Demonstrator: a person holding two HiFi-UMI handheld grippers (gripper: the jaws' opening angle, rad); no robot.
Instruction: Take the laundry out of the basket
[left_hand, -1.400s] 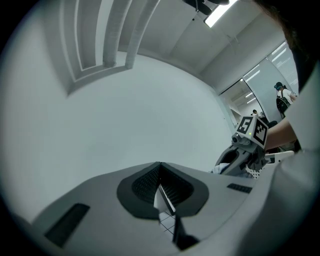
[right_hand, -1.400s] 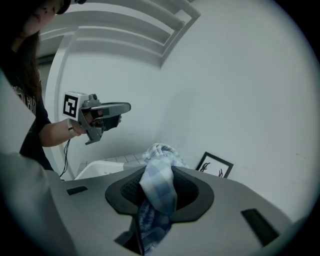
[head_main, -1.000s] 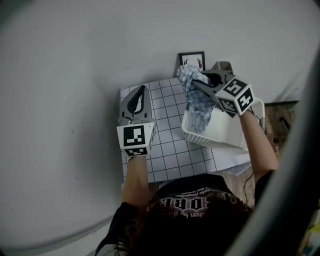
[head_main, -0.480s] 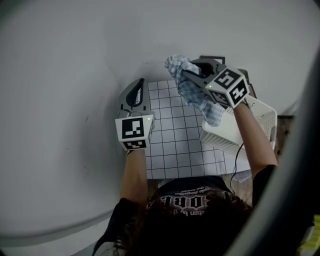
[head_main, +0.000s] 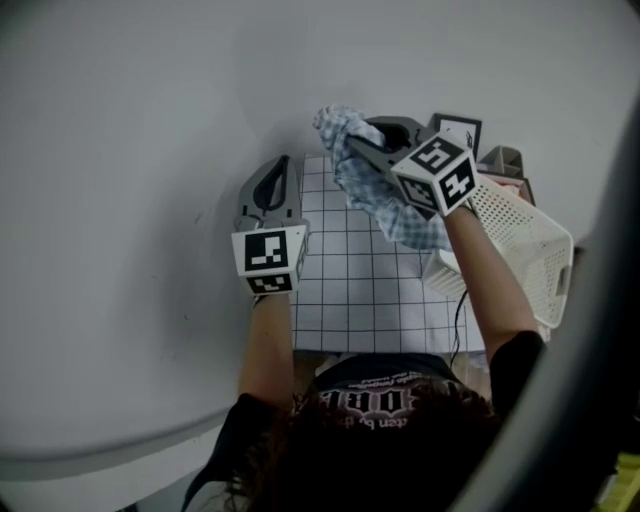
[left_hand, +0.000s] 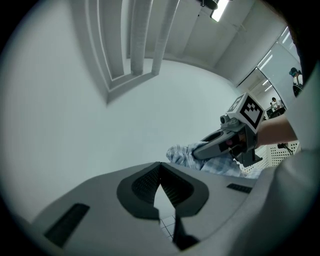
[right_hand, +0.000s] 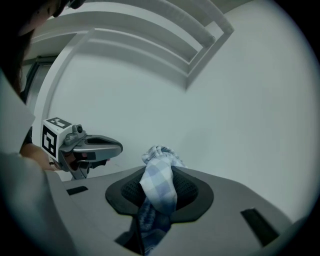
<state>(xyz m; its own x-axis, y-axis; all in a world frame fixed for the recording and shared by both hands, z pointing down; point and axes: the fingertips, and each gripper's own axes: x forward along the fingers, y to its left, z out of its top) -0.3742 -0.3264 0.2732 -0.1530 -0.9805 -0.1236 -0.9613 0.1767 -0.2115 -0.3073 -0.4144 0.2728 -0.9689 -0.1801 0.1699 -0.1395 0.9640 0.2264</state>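
A blue-and-white checked cloth (head_main: 388, 198) hangs from my right gripper (head_main: 352, 143), which is shut on it, above the far edge of the gridded mat (head_main: 360, 280). In the right gripper view the cloth (right_hand: 160, 186) is bunched between the pads and sticks out past them. The white slatted basket (head_main: 525, 250) lies to the right, below my right forearm; what is inside it is hidden. My left gripper (head_main: 279, 170) hovers over the mat's left edge, jaws together and empty. From the left gripper view, the right gripper (left_hand: 220, 142) and the cloth (left_hand: 184, 152) show ahead.
A small framed picture (head_main: 457, 128) and a grey object (head_main: 506, 160) stand behind the basket against the pale wall. The mat lies on a white tabletop (head_main: 120, 300) that stretches to the left.
My right gripper has lifted the cloth out of the basket and carried it left, over the mat. The left gripper has stayed where it was.
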